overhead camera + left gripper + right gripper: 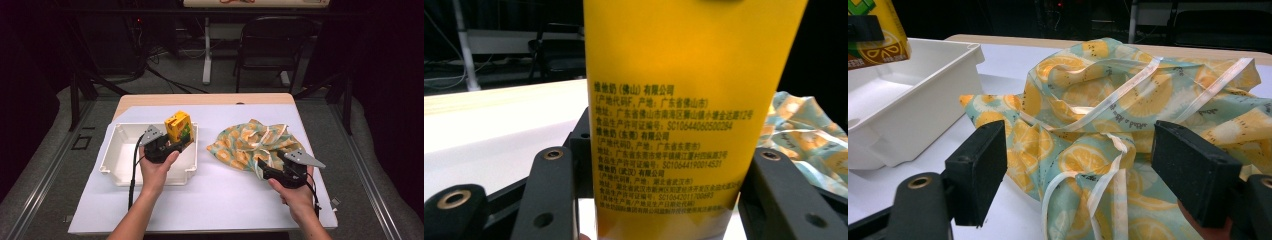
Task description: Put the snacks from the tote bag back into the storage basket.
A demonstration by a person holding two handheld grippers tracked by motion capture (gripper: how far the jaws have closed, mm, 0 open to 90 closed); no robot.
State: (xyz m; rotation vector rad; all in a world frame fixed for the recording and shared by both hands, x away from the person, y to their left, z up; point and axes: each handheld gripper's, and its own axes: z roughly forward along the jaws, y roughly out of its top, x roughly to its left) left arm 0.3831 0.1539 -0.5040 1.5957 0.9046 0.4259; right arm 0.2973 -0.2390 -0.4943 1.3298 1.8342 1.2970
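Dark room behind, chair (272, 45) and cables on floor past the far edge. White sheet (215, 200) covers most of the tabletop, bare wood strip along the far edge.

White tray (116, 152) sits on the left half of the tabletop, near the left edge. Left gripper (175, 144) is over the tray's right part, jaws clamped on a yellow carton (179, 127). Carton is upright, slightly tilted, above the tray's right far area; cannot tell if its base touches the tray floor. In the left gripper view the carton (679, 110) stands between the two black jaws, printed side toward camera, both jaws tight against its sides. Left hand (156, 172) grips the gripper body, forearm comes in from the near edge.

Orange-print bag (250, 142), crumpled cloth with pale straps, lies on the right half of the tabletop, well apart from the tray. Right gripper (264, 172) is at the bag's near right side, jaws spread wide. In the right gripper view the bag (1128, 110) lies between and beyond the pads (983, 165), pads not pressing on the cloth. Tray corner (923, 95) shows at left of that view, carton (875, 37) above it.
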